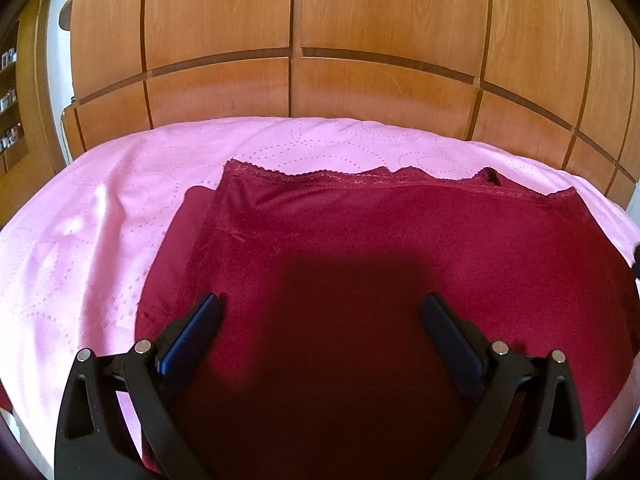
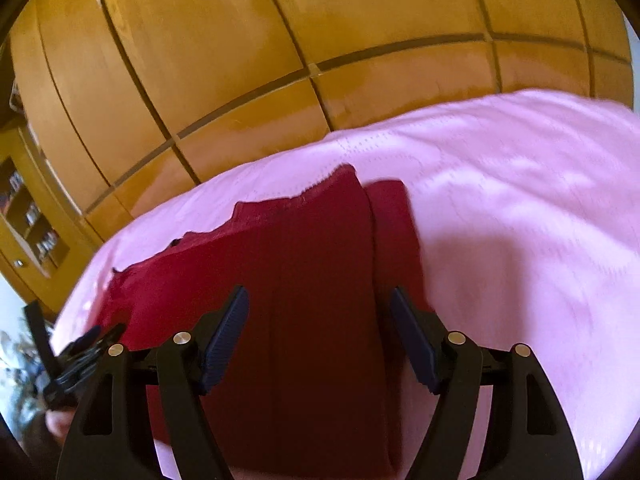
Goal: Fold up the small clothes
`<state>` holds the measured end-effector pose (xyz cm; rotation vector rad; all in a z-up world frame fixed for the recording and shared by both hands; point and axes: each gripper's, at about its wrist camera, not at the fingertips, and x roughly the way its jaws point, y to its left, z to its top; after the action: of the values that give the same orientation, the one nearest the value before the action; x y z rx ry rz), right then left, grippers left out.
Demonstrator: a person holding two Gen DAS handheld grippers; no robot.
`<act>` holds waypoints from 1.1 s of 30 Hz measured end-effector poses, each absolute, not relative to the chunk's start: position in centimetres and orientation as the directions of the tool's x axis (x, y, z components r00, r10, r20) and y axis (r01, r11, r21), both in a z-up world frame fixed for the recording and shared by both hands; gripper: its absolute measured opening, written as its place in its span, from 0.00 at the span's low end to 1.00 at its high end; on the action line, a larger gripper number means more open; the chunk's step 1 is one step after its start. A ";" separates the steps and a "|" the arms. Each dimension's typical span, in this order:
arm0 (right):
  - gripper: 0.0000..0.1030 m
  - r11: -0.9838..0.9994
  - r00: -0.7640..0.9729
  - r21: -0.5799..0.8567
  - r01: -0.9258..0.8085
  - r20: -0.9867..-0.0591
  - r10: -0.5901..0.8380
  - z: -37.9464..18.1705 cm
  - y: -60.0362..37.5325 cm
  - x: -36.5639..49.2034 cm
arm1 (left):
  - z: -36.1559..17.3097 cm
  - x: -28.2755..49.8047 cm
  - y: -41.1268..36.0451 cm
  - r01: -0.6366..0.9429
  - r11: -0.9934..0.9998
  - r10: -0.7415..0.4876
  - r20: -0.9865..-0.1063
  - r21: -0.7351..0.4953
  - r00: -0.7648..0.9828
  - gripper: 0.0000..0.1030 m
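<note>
Black plastic left gripper and right gripper, dark blue ribbed pads, silver pivot screws

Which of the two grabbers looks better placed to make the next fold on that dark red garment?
Probably the right gripper. Its open fingers sit near the dark red garment's side edge, where a narrow flap already lies on the pink bedspread. The left gripper, also open, hovers over the garment's middle, away from any edge.
</note>
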<state>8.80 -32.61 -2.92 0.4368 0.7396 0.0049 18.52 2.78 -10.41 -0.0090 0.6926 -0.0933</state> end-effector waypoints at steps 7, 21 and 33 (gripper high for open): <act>0.70 0.837 0.712 0.507 0.207 -0.665 0.226 -3.8 -34.4 5.0 | -7.5 13.7 1.5 0.190 0.967 -0.252 -0.524 -0.170 0.813 0.88; 0.70 0.619 0.645 0.738 0.268 -0.615 0.454 -7.4 -33.5 2.1 | -10.4 11.6 -3.5 0.401 0.897 -0.424 -0.613 -0.185 0.666 0.52; 0.70 0.630 0.668 0.736 0.247 -0.601 0.439 -7.6 -33.2 5.9 | -11.8 11.2 -4.0 0.409 0.900 -0.405 -0.633 -0.151 0.660 0.52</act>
<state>5.86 -33.20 -7.61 0.9108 0.8619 0.1271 11.21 -3.97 -11.84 0.0048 0.7145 -0.4604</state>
